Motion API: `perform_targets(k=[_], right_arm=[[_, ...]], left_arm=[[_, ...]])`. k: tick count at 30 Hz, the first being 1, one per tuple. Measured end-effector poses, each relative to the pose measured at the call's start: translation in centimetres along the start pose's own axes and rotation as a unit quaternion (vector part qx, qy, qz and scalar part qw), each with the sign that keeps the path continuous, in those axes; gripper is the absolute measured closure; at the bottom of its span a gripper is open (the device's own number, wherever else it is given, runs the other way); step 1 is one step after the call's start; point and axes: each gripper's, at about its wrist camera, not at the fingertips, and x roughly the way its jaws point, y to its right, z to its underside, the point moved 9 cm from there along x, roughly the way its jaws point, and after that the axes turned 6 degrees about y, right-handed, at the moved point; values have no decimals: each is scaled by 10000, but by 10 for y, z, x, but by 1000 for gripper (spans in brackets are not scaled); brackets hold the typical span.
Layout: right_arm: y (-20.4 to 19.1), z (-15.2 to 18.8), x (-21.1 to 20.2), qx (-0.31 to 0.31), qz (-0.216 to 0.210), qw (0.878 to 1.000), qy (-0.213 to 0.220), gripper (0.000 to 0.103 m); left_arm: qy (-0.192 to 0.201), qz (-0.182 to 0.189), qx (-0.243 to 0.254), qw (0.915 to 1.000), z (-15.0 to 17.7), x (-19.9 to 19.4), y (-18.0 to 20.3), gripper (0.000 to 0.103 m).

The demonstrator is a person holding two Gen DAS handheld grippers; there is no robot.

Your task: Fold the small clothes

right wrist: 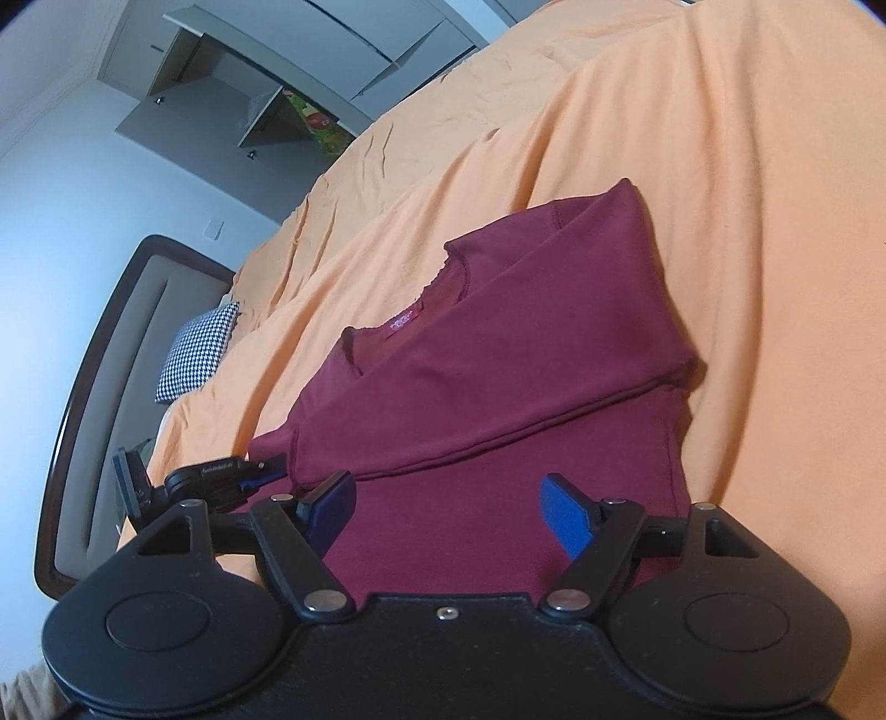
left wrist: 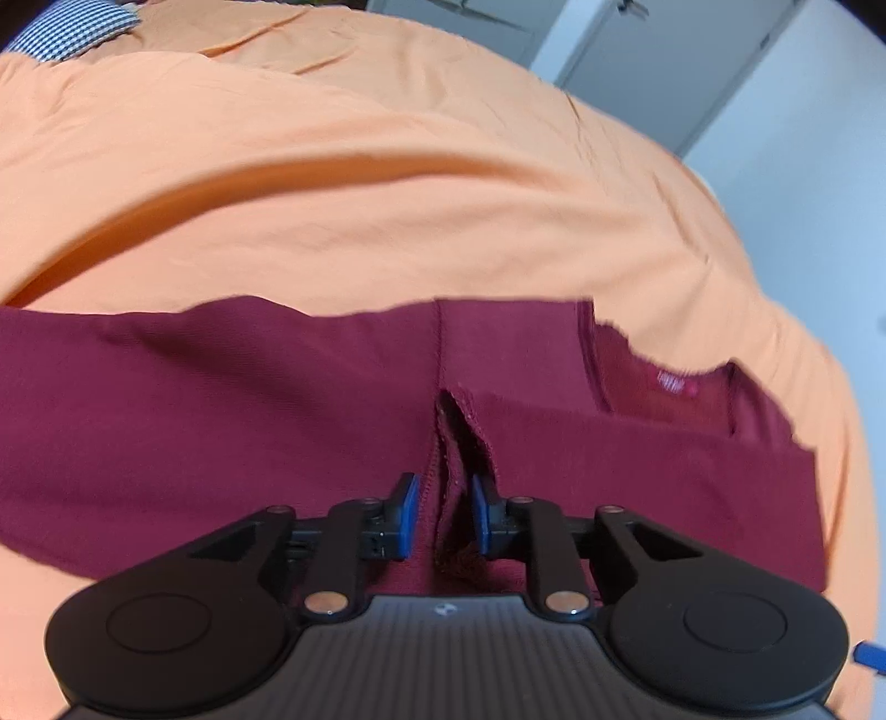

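Left wrist view: the left tool (left wrist: 442, 512) has its blue pads narrowly apart around a raised seam fold of the dark red long-sleeved knit shirt (left wrist: 221, 421), which lies on the orange bed sheet (left wrist: 387, 194). The right tool (right wrist: 448, 512) stands wide apart just over the hem; the shirt's length runs away ahead of it.

The left gripper (left wrist: 443, 512) sits low over a maroon shirt (left wrist: 221, 421) spread on an orange bedsheet (left wrist: 360, 194). Its blue-padded fingers (left wrist: 408, 512) stand slightly apart, bracketing a raised seam fold of the fabric. A checkered pillow (left wrist: 72, 27) lies far behind.
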Motion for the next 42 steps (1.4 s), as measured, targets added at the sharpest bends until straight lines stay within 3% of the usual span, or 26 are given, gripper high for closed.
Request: perform_targets(k=[4, 7, 15, 18, 21, 24, 26, 27, 28, 31, 34, 38, 41, 42], right_arm=[[-3, -1, -1, -19, -18, 10000, -1, 27], [-2, -1, -3, -3, 0, 10000, 5, 27], [3, 0, -4, 41, 39, 10000, -41, 26], [2, -1, -5, 25, 25, 10000, -41, 26], [3, -1, -5, 9, 31, 10000, -53, 26], [4, 0, -5, 26, 56, 10000, -70, 26], [3, 0, -6, 25, 46, 10000, -65, 26], [3, 0, -7, 13, 40, 10000, -63, 26], [2, 0, -8, 0, 42, 10000, -64, 26], [3, 1, -8, 4, 66, 10000, -70, 26], [3, 0, -7, 17, 77, 9999, -69, 26], [2, 1, -2, 32, 47, 9999, -105, 26], [-1, 4, 3, 7, 32, 9998, -175, 25], [-4, 4, 4, -4, 3, 9999, -172, 25]], left_arm=[[-1, -33, -58, 10000, -3, 4, 5, 79], [173, 129, -251, 9995, -8, -9, 6, 61], [446, 224, -513, 9974, -14, -25, -2, 61], [462, 428, -667, 9958, -17, -27, -2, 61], [185, 395, -323, 9985, -9, -13, 9, 61], [62, 91, 2, 9999, -2, 3, 13, 61], [42, -39, 112, 9999, 0, 9, 14, 65], [59, -136, 218, 9997, 0, 10, 15, 86], [47, -200, 287, 9994, 1, 11, 15, 99], [157, -108, 73, 9998, -2, 4, 14, 102], [455, -253, -68, 9986, -12, -16, 3, 102], [51, -509, 62, 9987, 1, -1, -13, 101], [236, -428, -197, 9986, -1, -11, -17, 86], [415, -396, -370, 9977, -4, -21, -23, 60]])
